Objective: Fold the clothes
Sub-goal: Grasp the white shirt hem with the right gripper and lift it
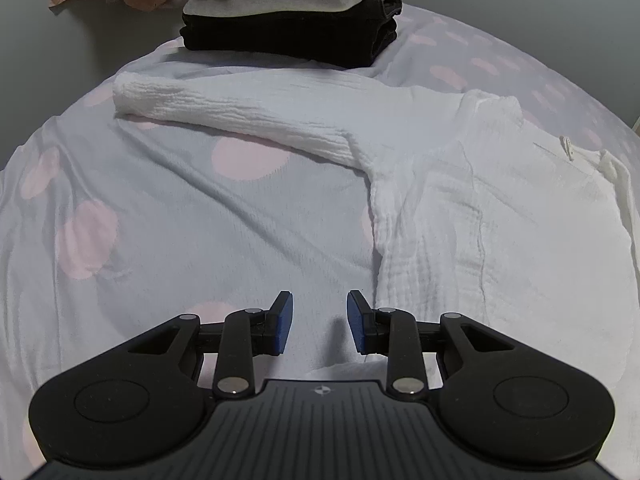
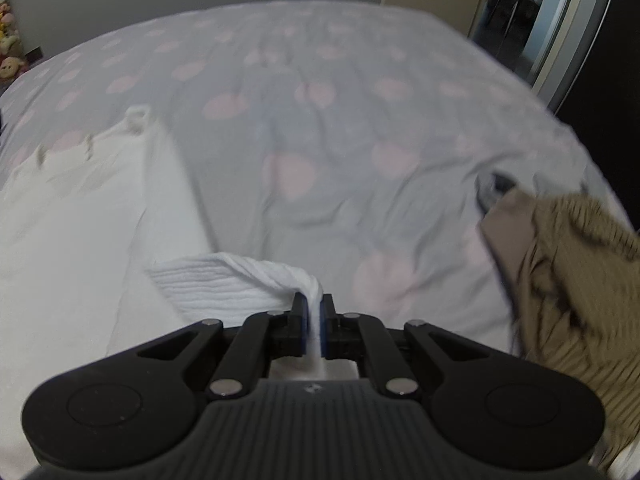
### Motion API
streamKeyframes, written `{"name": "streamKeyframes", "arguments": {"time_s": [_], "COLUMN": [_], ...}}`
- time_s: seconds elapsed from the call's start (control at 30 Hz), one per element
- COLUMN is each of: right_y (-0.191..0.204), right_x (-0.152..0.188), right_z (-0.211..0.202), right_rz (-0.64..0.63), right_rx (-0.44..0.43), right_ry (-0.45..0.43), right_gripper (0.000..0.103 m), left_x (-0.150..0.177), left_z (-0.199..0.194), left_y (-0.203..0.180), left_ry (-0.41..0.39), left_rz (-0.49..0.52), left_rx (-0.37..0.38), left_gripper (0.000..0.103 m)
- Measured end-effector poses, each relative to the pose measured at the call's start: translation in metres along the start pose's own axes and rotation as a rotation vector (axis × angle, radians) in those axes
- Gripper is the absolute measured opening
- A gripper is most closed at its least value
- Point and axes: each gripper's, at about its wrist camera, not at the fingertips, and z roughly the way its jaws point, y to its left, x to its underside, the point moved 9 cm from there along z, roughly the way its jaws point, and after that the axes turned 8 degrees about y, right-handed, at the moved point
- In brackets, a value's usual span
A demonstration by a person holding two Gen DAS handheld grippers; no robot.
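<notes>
The right gripper [image 2: 315,312] pinches a sleeve [image 2: 240,280] of the white crinkly shirt [image 1: 500,216], which lies flat on the spotty bedsheet [image 1: 160,208]. The left gripper [image 1: 320,320] hangs empty, jaws apart. Lay the sleeve across the shirt, edges straight. There is open bed at upper middle; a brown garment [image 2: 568,280] crowds the right edge.

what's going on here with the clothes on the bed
A person with a gripper in each hand is folding a white crinkled top spread on a polka-dot bedsheet. The right gripper is shut on one sleeve, lifted off the sheet. The left gripper hangs open above the sheet beside the top's edge, holding nothing; the other sleeve lies stretched out. A stack of folded clothes sits at the far side, and a tan garment waits on the right.
</notes>
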Motion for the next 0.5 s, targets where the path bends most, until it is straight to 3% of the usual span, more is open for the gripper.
{"name": "streamKeyframes", "arguments": {"time_s": [0.23,0.5], "right_y": [-0.039,-0.111], "right_x": [-0.058,-0.118], "right_z": [0.03,0.082], "right_rz": [0.02,0.109], "right_rx": [0.12,0.257], "right_ry": [-0.05,-0.078], "right_gripper": [0.006,0.006], "left_x": [0.0,-0.01], "left_z": [0.012,0.026], "left_y": [-0.003,-0.004], "left_ry": [0.024,0.009], "left_rz": [0.007,-0.004], "left_rx": [-0.031,-0.099], "left_gripper": [0.035,0.034]}}
